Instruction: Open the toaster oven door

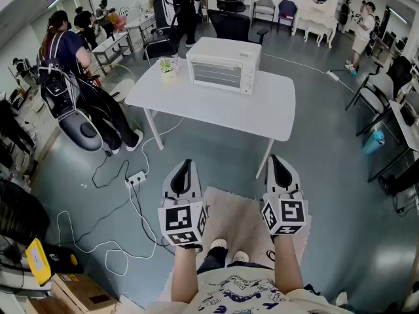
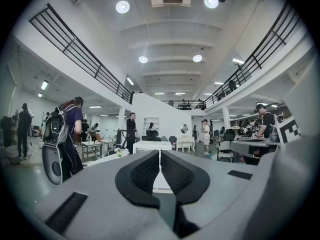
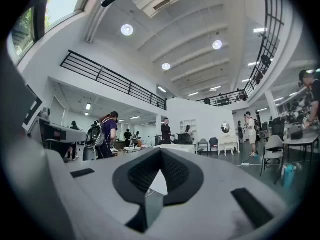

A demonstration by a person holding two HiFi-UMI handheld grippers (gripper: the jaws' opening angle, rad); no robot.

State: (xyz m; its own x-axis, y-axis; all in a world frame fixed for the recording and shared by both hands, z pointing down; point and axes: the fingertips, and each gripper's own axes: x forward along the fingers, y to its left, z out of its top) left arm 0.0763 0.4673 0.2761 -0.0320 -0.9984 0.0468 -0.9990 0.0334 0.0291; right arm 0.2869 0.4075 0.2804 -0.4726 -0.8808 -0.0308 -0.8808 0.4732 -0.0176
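A white toaster oven [image 1: 222, 65] stands on the far side of a white table [image 1: 216, 106], its glass door facing me and closed. Both grippers hang well short of the table, above a beige rug. My left gripper [image 1: 188, 164] is shut and holds nothing; its black pads [image 2: 150, 171] meet at the tips. My right gripper [image 1: 275, 160] is also shut and empty, with its pads [image 3: 172, 171] touching. The left gripper view shows the toaster oven [image 2: 152, 146] small and far away, just above the jaw tips; the right gripper view shows the oven's top [image 3: 175, 147] the same way.
A small potted plant [image 1: 169, 66] sits on the table left of the oven. White cables and a power strip [image 1: 135, 178] lie on the floor at the left. A person with a backpack [image 1: 65, 64] stands left of the table. Chairs [image 1: 376, 93] and desks line the right side.
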